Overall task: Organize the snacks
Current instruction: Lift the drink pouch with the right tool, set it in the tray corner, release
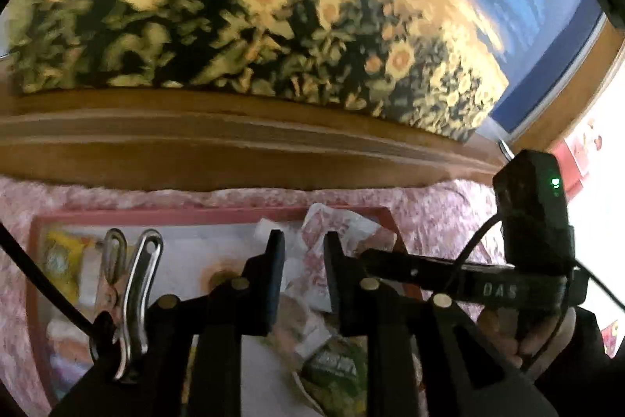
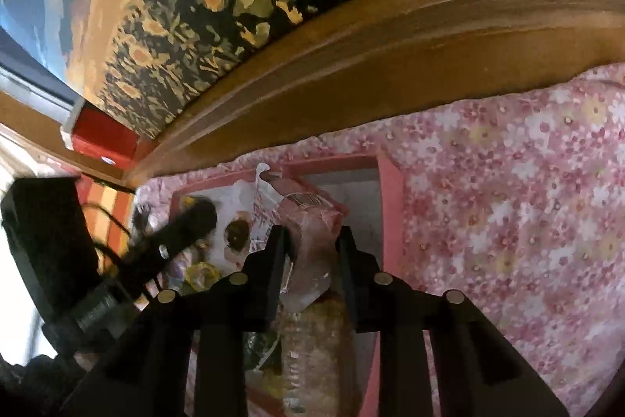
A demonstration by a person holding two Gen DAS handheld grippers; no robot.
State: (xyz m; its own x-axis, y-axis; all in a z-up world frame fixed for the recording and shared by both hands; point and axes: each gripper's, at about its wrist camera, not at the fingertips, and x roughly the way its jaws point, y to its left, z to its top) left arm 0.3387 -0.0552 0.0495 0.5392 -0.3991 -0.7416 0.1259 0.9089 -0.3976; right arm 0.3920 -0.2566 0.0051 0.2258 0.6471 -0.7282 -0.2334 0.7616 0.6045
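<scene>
A pink-rimmed tray [image 1: 211, 214] with a white floor lies on a floral pink cloth and holds several snack packets. My left gripper [image 1: 304, 255] is over its right part, shut on a crumpled red-and-white snack packet [image 1: 336, 223]. A green packet [image 1: 332, 370] lies below the fingers and a yellow one [image 1: 62, 260] at the tray's left end. My right gripper [image 2: 312, 241] is shut on a clear plastic snack bag [image 2: 308, 217] with pinkish contents, above the tray [image 2: 390, 190]. The left gripper [image 2: 183, 225] shows blurred at the left of the right wrist view.
A metal clip [image 1: 133, 299] hangs at the left of the left wrist view. A wooden ledge [image 1: 234, 151] runs behind the tray under a sunflower picture [image 1: 234, 6]. A red box [image 2: 101, 139] stands at the far corner. Floral cloth [image 2: 508, 202] spreads to the right.
</scene>
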